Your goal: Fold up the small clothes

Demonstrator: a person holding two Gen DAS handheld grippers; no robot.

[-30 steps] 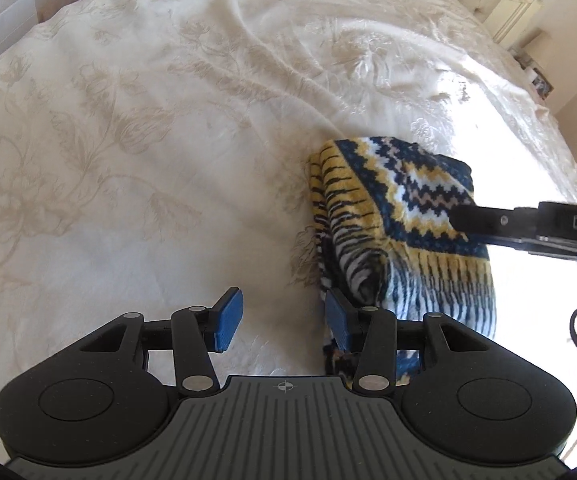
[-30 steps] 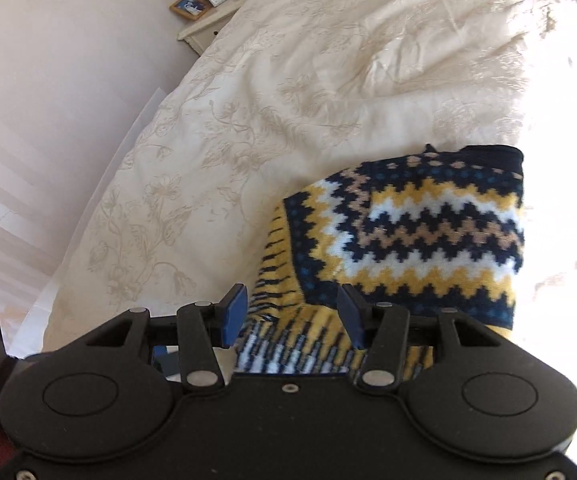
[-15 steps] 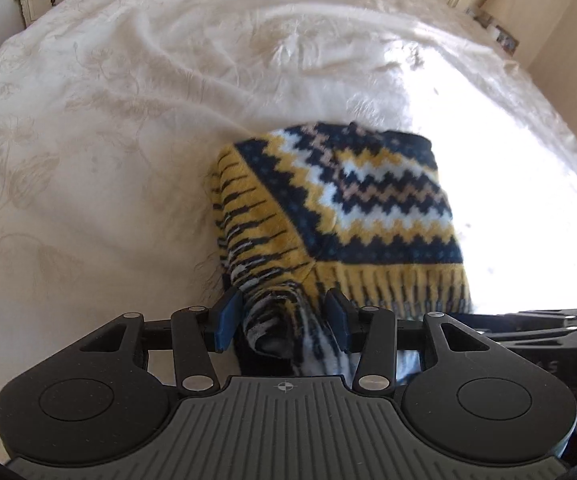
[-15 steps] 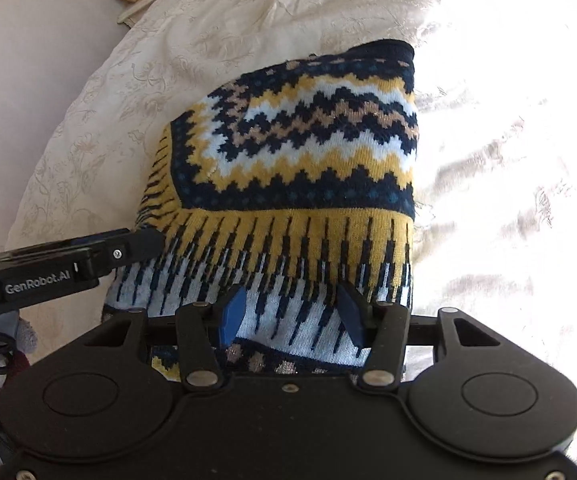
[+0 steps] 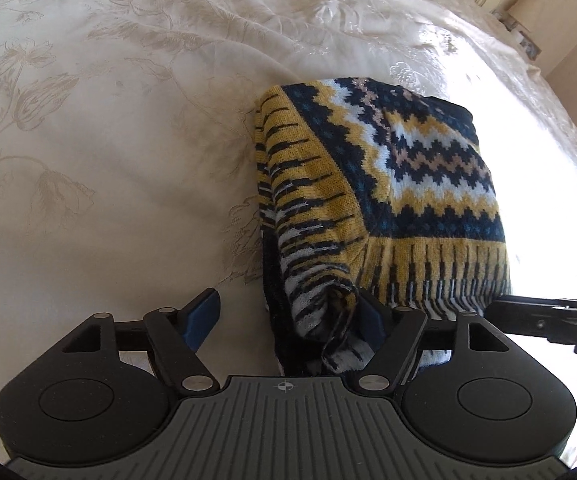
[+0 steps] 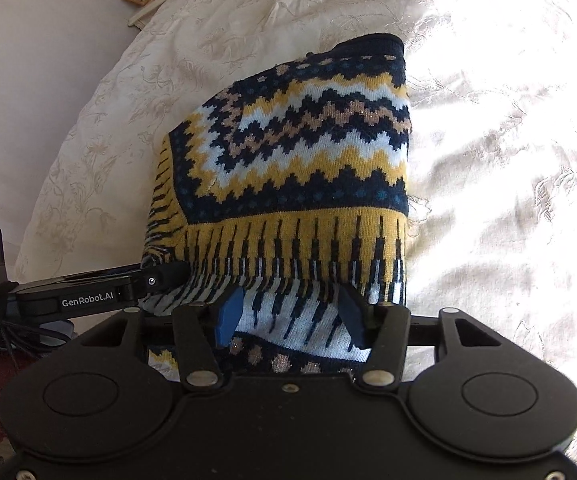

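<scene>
A small knitted jumper in navy, mustard and white zigzag bands (image 6: 296, 168) lies folded into a compact block on the cream floral-embroidered bedspread (image 5: 100, 184), stretching away from both sets of fingers. The left gripper (image 5: 284, 316) stands wide open, its blue pads apart, with a bunched sleeve or side fold of the knit lying loose against its right-hand finger and nothing pinched. The right gripper (image 6: 290, 316) is open as well, its two pads spread either side of the near hem, hovering over the white and navy stripes without biting. To my eye the near edge is about to be taken up for another fold, so both pairs would do well to close on all layers at the hem corners together, lift evenly, and tuck that stray bunch in first lest it spill out the side.
</scene>
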